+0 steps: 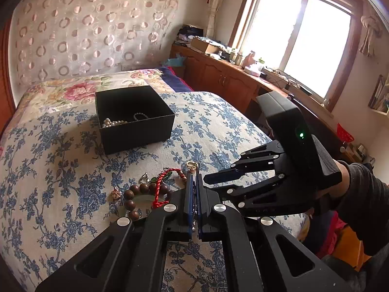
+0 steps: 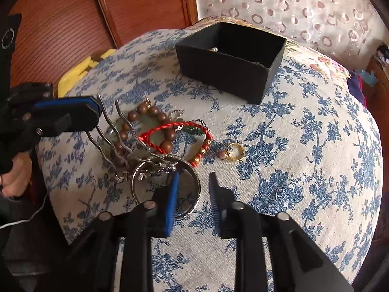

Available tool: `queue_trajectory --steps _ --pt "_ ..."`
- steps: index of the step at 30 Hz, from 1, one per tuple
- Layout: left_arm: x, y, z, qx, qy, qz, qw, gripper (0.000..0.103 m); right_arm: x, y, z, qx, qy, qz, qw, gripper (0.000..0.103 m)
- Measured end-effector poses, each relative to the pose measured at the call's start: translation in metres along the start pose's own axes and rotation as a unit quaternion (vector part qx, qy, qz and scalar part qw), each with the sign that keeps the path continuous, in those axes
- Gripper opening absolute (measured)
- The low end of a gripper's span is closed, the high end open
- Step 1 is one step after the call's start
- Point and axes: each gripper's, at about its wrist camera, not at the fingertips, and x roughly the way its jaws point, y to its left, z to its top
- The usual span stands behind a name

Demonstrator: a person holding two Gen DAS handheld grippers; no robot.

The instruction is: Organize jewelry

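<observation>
A black open box [image 1: 135,118] sits on the blue-flowered bedspread, with pearls [image 1: 113,122] inside; it also shows in the right wrist view [image 2: 231,60]. My left gripper [image 1: 193,182] is shut on a silver wavy hair fork [image 2: 116,131], held above the jewelry pile. The pile holds a brown wooden bead bracelet [image 2: 145,114], a red cord bracelet [image 2: 187,126], a gold ring [image 2: 234,151] and a silver bangle [image 2: 167,185]. My right gripper [image 2: 194,182] is open over the bangle's right side, holding nothing.
A wooden headboard [image 2: 97,12] stands behind the bed. A yellow object [image 2: 80,70] lies at the bed's far left edge. A wooden cabinet with clutter [image 1: 231,73] runs under the window. A patterned curtain [image 1: 85,24] hangs behind the bed.
</observation>
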Motion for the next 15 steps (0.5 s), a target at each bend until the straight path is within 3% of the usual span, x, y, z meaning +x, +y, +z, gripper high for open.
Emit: queue_trajectory --steps 4,7,15 --pt "0.000 0.000 0.000 0.001 0.001 0.002 1.0000 0.002 0.002 -0.003 0.003 -0.001 0.000 0.008 1.000 0.027" --pt "-0.001 0.001 0.000 0.001 0.002 0.001 1.0000 0.002 0.005 -0.005 0.005 -0.008 0.005 0.015 1.000 0.007" --pt "-0.002 0.001 0.001 0.004 0.002 0.005 1.0000 0.002 -0.008 -0.011 0.004 0.020 -0.024 0.018 0.999 0.004"
